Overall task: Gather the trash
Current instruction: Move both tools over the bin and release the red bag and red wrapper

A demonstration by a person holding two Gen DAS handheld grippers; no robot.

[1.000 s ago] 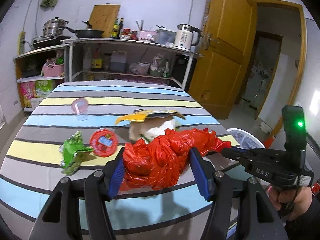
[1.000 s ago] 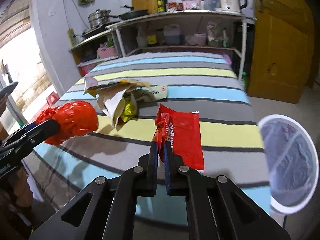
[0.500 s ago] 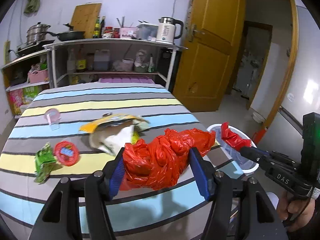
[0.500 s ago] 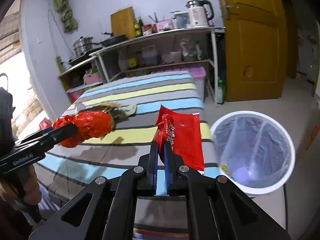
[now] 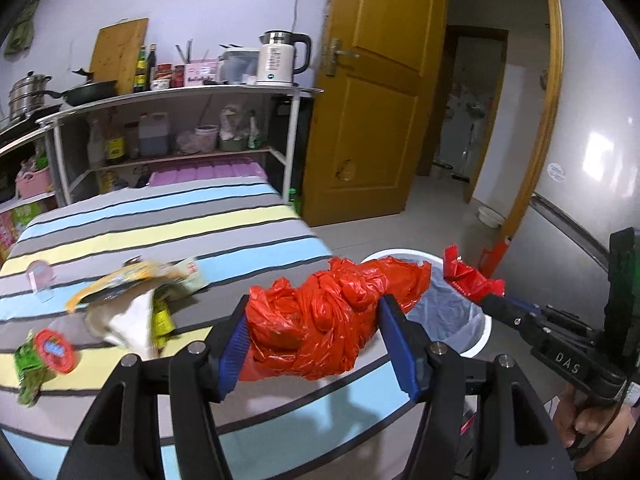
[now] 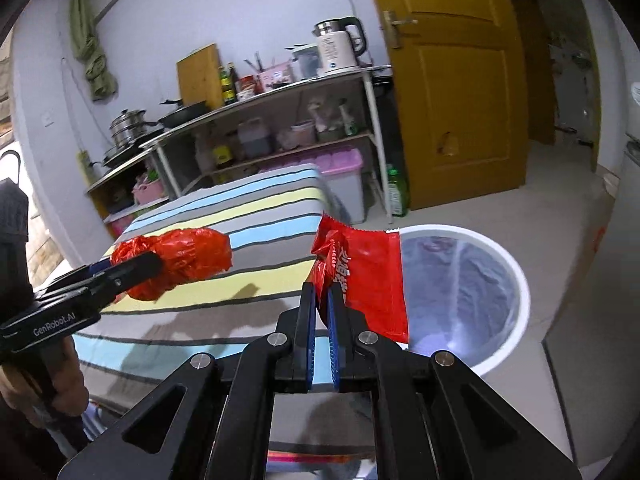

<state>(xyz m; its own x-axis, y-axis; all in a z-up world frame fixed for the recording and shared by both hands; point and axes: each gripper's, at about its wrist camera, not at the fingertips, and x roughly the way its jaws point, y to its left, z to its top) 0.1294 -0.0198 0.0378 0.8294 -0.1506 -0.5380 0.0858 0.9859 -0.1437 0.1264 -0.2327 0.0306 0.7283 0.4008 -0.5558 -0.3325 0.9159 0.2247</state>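
Trash bin (image 6: 516, 276) waits beside the table: my right gripper (image 6: 322, 312) pinches the red wrapper (image 6: 368, 276), my left gripper (image 5: 316, 340) clamps the crumpled red bag (image 5: 328, 312); I should centre each over the rim before letting go.

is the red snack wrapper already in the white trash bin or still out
Out: the flat red snack wrapper hangs pinched in the right gripper, beside the round white trash bin.

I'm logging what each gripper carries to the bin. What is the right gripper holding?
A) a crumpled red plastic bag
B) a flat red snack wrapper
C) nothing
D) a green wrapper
B: in the right wrist view the right gripper has its jaws shut on a flat red snack wrapper, next to the white trash bin; the crumpled red plastic bag is in the left gripper.
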